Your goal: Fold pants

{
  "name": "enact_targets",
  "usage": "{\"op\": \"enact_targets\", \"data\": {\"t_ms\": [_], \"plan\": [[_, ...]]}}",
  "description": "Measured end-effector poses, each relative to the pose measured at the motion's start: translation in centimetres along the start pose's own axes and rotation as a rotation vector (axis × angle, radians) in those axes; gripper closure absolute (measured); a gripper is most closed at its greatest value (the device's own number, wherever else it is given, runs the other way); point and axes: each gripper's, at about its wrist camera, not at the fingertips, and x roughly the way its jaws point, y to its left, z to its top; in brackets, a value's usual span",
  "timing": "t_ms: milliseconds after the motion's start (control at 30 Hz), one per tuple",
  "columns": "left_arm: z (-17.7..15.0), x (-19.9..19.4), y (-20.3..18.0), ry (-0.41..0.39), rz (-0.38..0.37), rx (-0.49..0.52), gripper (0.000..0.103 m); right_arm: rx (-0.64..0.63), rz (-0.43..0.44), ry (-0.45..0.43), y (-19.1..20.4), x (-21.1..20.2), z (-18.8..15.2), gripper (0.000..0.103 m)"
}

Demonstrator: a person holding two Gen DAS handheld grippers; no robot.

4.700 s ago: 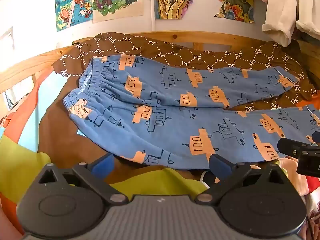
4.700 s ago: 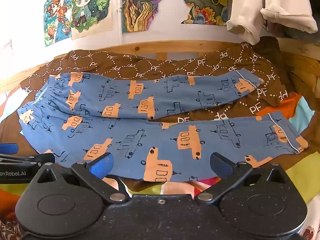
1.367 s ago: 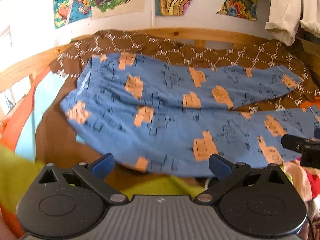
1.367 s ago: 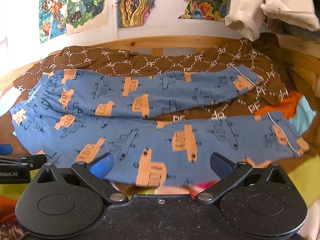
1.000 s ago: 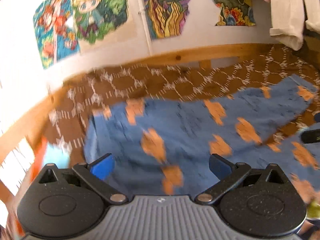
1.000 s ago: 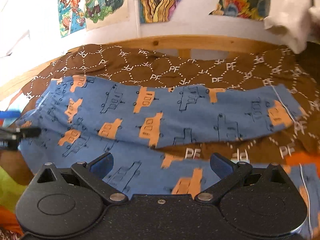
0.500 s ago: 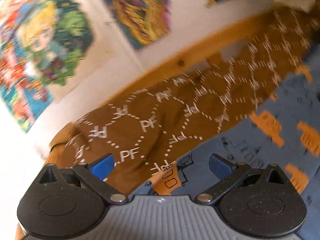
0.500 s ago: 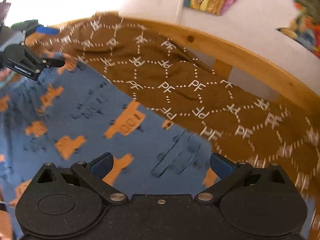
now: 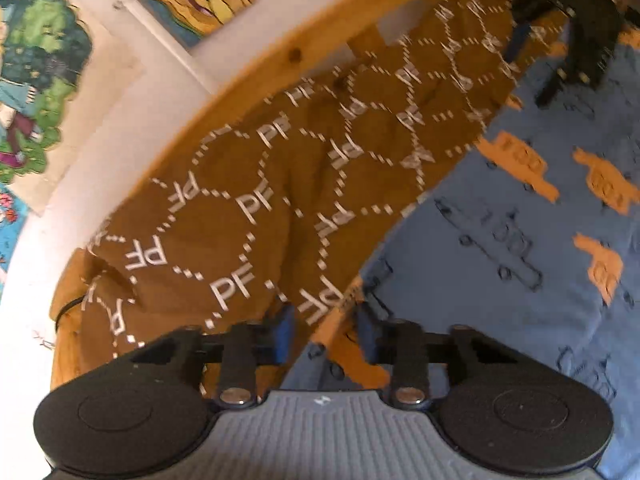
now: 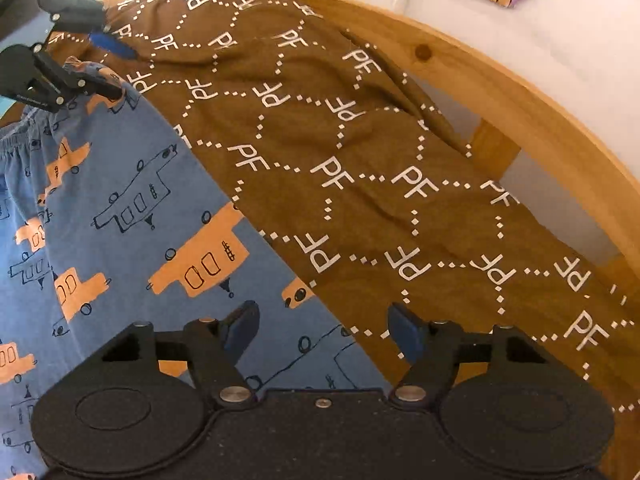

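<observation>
The blue pants (image 9: 520,248) with orange car prints lie flat on a brown "PF" blanket (image 9: 248,208). My left gripper (image 9: 324,328) has its jaws narrowed around the far waistband corner of the pants, with fabric between the blue pads. In the right wrist view the left gripper (image 10: 100,64) shows at the top left on that corner. My right gripper (image 10: 324,332) is partly closed, straddling the far edge of the upper pant leg (image 10: 160,216). The right gripper also shows in the left wrist view (image 9: 560,40), blurred, at the top right.
A wooden bed rail (image 10: 520,92) runs along the far side of the blanket, against a white wall (image 10: 520,20) with colourful posters (image 9: 40,80). The blanket reaches up to the rail.
Both grippers have moved forward from the near side to the far edge of the pants. Both jaws have narrowed, the left one closing around the waistband corner.
</observation>
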Motion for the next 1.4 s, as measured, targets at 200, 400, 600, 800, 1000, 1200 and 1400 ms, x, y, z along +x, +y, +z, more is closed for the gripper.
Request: {"op": "enact_targets", "data": {"t_ms": [200,400,600,800,1000,1200,1400], "plan": [[0.3,-0.2,0.5,0.046,-0.040,0.003,0.100,0.052,0.048,0.061,-0.8,1.1,-0.1,0.078],[0.4,-0.8,1.5,0.045,-0.049,-0.068,0.102,0.026,0.038,0.051,0.2,0.3,-0.8,0.102],[1.1,-2.5,2.8,-0.010,0.053,-0.152,0.102,0.031,-0.201,-0.109,0.8,-2.6,0.6,0.103],[2.0,-1.2,3.9,0.031,0.114,-0.231,0.102,0.086,-0.319,-0.172,0.4,-2.1,2.4,0.103],[1.0,-3.1,3.6,-0.059,0.098,-0.204,0.102,0.114,-0.348,-0.241,2.0,-3.5,1.1,0.103],[-1.9,-8.6,1.8,-0.215,0.051,-0.107,0.102,0.131,-0.356,-0.350,6.8,-10.2,-3.7,0.103],[-5.8,-13.3,-3.7,-0.279,0.039,0.062,0.102,0.160,-0.356,-0.369,14.5,-15.0,-10.1,0.103]]}}
